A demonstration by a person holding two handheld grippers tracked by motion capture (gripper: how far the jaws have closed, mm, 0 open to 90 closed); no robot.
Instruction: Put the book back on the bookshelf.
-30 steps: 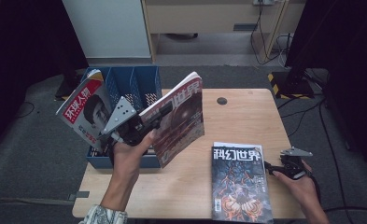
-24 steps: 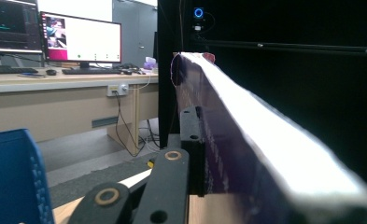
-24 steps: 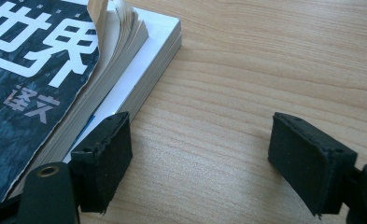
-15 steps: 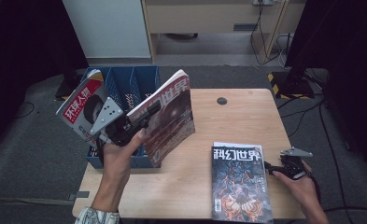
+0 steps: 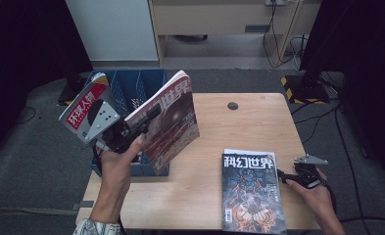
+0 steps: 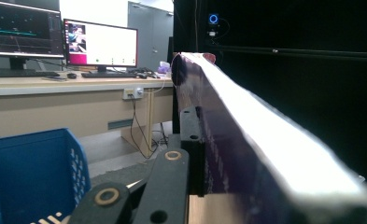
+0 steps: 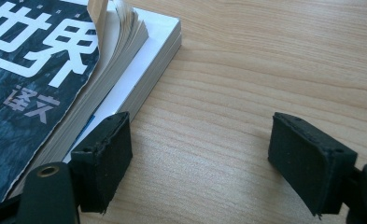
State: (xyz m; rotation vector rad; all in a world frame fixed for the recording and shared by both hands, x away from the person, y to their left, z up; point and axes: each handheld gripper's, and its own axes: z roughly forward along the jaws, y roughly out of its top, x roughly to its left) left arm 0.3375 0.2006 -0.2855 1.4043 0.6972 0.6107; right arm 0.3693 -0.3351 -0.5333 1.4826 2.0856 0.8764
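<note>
My left gripper (image 5: 140,125) is shut on the edge of a red-brown magazine (image 5: 173,122) with white characters and holds it tilted in the air above the blue file rack (image 5: 131,85). In the left gripper view one black jaw presses on the magazine (image 6: 246,140), which hides the other jaw. My right gripper (image 5: 289,176) rests open on the table beside a dark-covered magazine stack (image 5: 251,191). In the right gripper view the right gripper (image 7: 200,158) has bare wood between its pads, and the stack (image 7: 41,70) lies just left of the left pad.
A magazine with a red label (image 5: 84,105) leans in the rack's left end. The wooden table (image 5: 239,127) has a black cable hole (image 5: 232,105) near its far edge. A desk with monitors (image 6: 99,44) stands beyond the rack (image 6: 31,172).
My left gripper has carried the red-brown magazine leftward, farther over the blue rack. The right gripper has stayed in place beside the stack.
</note>
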